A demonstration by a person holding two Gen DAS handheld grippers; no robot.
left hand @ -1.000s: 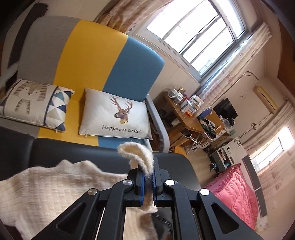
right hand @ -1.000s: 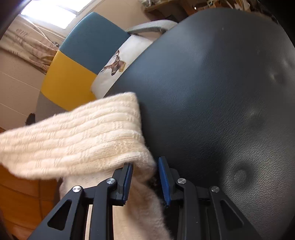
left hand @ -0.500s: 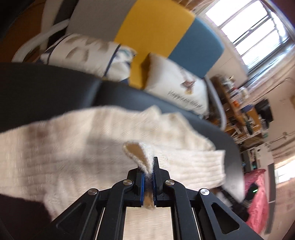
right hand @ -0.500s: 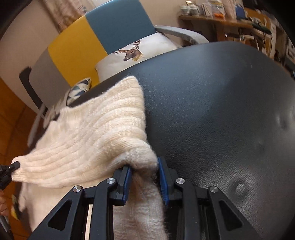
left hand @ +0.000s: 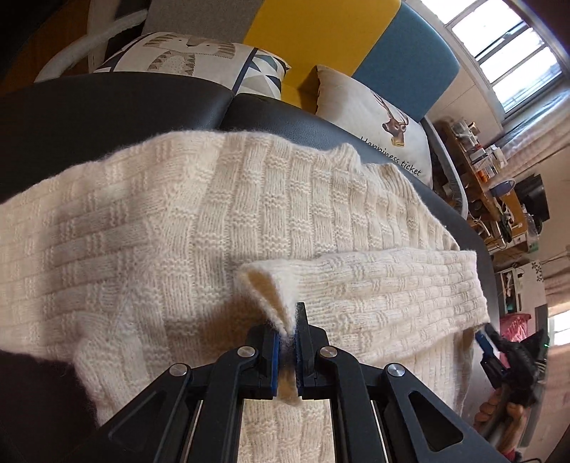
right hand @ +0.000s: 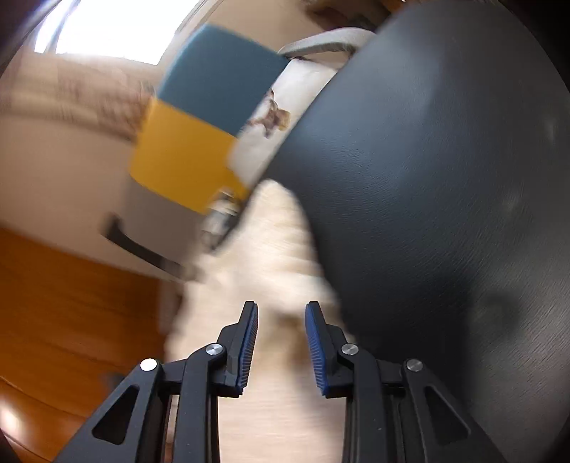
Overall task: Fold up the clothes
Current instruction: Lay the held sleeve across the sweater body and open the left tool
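Deer cushion point(left hand: 377, 121) reads "Happiness ticket", first word partly hidden.

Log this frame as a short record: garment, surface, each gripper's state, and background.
garment: cream knit sweater, spread flat with a sleeve folded across it
surface: black padded top
left gripper: shut on a pinched fold of the sweater
right gripper: jaws apart over blurred cream knit; grip cannot be told
background: deer cushion and patterned cushion on a grey, yellow and blue sofa
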